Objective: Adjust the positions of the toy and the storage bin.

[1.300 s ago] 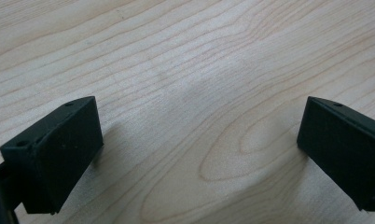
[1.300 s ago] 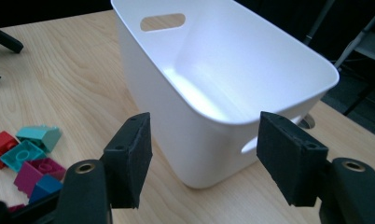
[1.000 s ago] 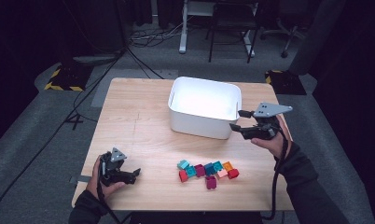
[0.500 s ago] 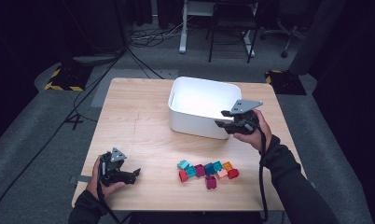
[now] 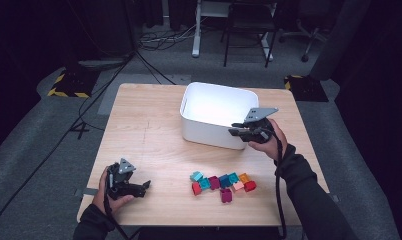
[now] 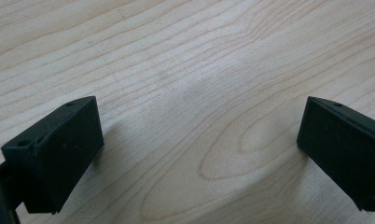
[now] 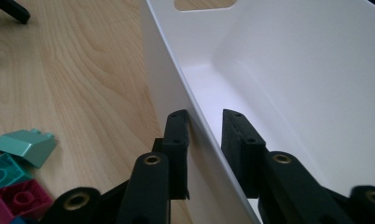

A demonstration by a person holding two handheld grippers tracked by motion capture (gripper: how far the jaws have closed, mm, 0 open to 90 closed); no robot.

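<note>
Right hand-held gripper [image 7: 204, 140] straddles near wall of white plastic bin [image 5: 214, 102], jaws not closed; left hand-held gripper [image 5: 131, 187] spread, idle. Coloured toy bricks [image 5: 221, 182] on wooden table [image 5: 144, 130], none binned.

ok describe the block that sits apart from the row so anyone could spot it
On the table, find the cluster of blocks in front of the white bin. One magenta block sits alone on the near side of the row, closest to the person.

No writing to read here.
Nothing legible on the white bin [image 5: 216, 107], the coloured bricks [image 5: 221, 182], or the bare wooden tabletop [image 5: 144, 130].
</note>
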